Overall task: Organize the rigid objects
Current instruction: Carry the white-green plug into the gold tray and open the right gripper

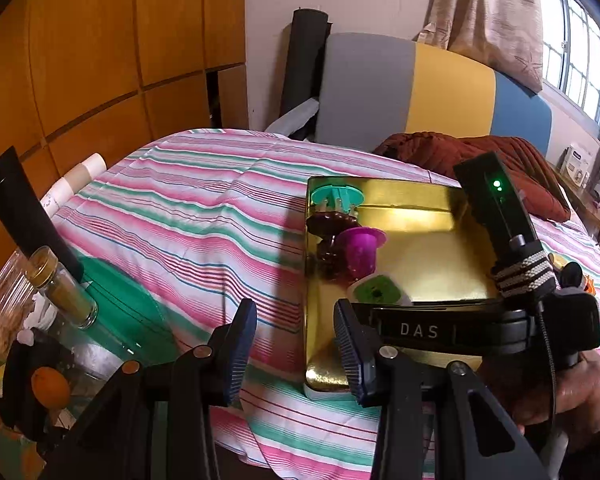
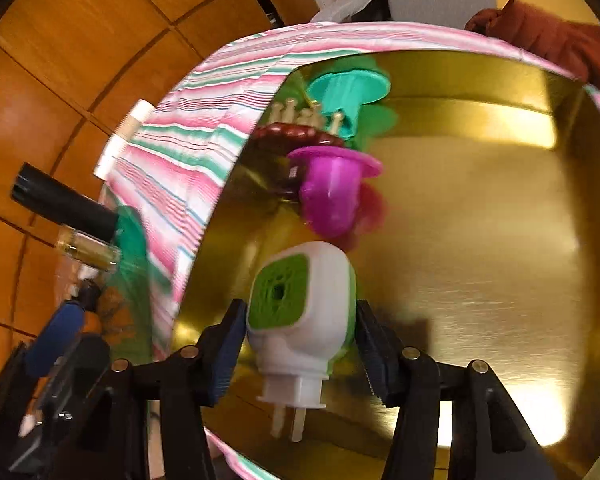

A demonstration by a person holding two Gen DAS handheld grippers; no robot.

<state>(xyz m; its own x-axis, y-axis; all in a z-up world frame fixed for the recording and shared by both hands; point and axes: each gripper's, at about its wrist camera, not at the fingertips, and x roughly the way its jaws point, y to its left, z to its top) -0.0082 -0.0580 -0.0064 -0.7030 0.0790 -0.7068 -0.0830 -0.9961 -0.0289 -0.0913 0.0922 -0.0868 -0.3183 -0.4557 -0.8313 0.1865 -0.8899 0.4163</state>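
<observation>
Right claw [image 2: 300, 344]: I have it over the near part of the gold tin, fingers on either side of the white-and-green plug-in device [image 2: 300, 312]; the left pad looks to touch its body, the right pad sits just beside it, so I cannot tell if I am gripping or have let go.
Left claw [image 1: 296, 356]: spread wide and empty, hovering over the striped bedspread [image 1: 172, 216] at the tin's near-left corner.
Gold tin [image 1: 412, 200]: sits on the bedspread, most of its floor bare.
Plug-in device: inside the tin, prongs toward me, last in a row along the left wall.
Magenta cup [image 2: 328, 196]: in the tin, just beyond the plug-in.
Teal piece [image 2: 348, 88]: at the far-left corner.
Dark brown piece [image 2: 296, 136]: between teal and magenta, partly hidden.
Progress: I judge four items collected.
Left to do: a spice jar [image 1: 64, 288] and clutter lie off to my left; whether they belong to the job, I cannot tell.
</observation>
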